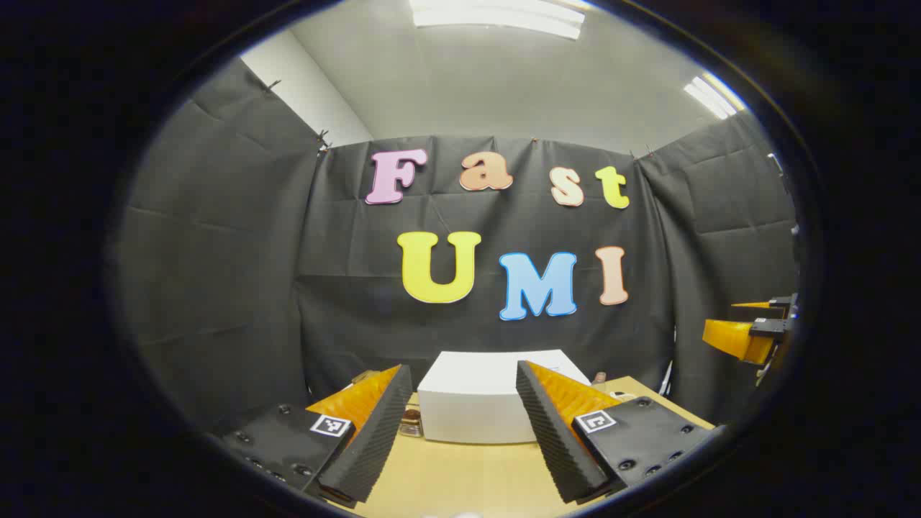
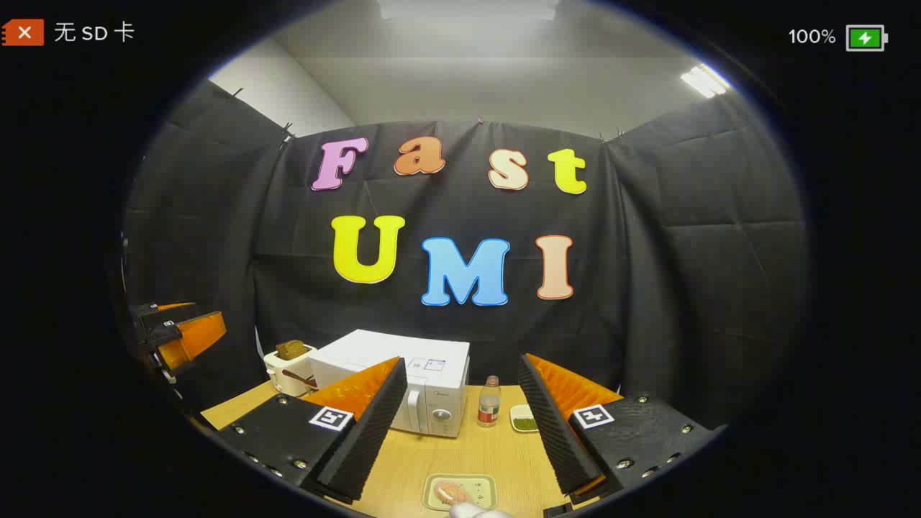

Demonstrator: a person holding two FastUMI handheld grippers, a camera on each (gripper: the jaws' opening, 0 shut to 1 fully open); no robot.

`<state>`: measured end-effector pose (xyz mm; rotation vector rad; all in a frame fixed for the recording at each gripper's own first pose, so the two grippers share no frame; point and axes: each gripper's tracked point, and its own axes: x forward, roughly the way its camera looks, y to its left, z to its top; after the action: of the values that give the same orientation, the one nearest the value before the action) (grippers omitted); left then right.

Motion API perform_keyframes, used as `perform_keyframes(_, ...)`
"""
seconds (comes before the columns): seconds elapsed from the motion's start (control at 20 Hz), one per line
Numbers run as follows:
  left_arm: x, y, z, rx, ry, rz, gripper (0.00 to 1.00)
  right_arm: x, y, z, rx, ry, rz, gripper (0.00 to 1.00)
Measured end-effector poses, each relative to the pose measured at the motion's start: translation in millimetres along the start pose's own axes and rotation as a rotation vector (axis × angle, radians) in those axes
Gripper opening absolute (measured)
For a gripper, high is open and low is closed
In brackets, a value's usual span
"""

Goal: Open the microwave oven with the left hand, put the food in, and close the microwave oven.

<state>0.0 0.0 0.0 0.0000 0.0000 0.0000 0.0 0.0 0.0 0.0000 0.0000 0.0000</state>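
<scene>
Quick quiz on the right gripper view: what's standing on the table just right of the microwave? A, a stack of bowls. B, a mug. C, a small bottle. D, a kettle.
C: a small bottle with a label stands upright on the table right beside the microwave, with a little dish just past it.
</scene>
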Motion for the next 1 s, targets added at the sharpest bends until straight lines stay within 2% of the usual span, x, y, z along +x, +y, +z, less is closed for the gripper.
perform_keyframes(0.8,11.2,-10.3,2.0,0.035,-0.007,-0.011,0.99,4.4,-15.4,-0.3,0.013,-0.009,-0.033,0.96)
perform_keyframes(1.0,26.3,-18.6,-23.9,0.036,0.011,-0.012,0.99,6.9,-23.0,-0.7,0.018,0.005,-0.037,0.95)
